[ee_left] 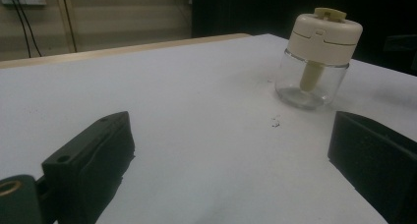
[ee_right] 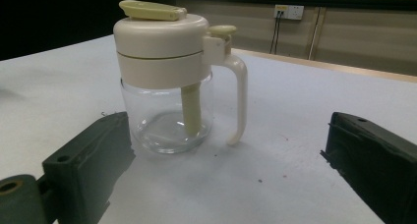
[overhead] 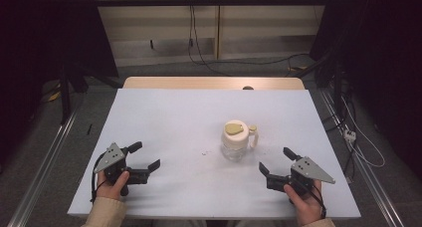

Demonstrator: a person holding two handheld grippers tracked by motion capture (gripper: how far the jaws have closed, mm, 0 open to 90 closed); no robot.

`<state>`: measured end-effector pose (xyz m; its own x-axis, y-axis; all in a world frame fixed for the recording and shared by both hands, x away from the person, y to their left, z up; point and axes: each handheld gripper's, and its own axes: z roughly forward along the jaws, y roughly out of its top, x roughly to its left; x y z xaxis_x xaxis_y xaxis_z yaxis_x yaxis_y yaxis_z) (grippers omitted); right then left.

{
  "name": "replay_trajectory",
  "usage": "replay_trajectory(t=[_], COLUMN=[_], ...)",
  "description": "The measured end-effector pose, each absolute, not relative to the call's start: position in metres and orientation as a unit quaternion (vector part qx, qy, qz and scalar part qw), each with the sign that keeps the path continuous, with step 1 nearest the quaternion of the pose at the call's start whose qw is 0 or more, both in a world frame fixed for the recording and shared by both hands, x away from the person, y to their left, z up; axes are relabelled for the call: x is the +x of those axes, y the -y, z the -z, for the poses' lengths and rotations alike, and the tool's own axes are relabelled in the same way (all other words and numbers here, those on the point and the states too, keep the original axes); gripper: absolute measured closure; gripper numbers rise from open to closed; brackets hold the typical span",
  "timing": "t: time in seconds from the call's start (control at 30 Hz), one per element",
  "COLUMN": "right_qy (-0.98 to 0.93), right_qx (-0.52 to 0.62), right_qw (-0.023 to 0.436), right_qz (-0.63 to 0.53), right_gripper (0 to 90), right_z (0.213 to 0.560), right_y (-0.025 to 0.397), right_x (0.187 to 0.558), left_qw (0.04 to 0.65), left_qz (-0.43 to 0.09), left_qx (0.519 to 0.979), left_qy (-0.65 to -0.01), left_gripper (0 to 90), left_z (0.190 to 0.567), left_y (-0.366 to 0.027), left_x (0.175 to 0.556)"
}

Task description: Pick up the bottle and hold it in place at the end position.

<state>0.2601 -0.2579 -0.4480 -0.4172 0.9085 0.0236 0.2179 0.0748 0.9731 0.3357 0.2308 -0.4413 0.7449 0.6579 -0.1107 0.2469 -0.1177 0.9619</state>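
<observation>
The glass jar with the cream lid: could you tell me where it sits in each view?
High view: glass jar right of centre on the table.
Left gripper view: upper right.
Right gripper view: left of centre, close.
Shared landmark: its yellow-green lid tab.

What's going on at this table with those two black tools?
A person sits at a white table holding a claw tool in each hand. The left claw and the right claw both rest low near the front edge, jaws spread, gripping nothing. Between them, closer to the right one, stands a small glass jar with a cream lid and a handle. It is upright, looks empty, and nothing touches it. A few dark crumbs lie beside it.
</observation>
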Motion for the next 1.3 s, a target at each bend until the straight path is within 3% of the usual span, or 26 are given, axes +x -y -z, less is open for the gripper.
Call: replay_trajectory(t=[1.3], right_qy=[-0.679], right_qx=[0.412], right_qw=[0.322], right_qz=[-0.515], right_gripper=[6.0], right_z=[0.444], right_y=[0.205], right_x=[0.293], left_qw=[0.590], left_qz=[-0.180], left_qx=[0.725], left_qy=[-0.308], left_gripper=[2.9], left_z=[0.440], left_y=[-0.232], left_x=[0.334])
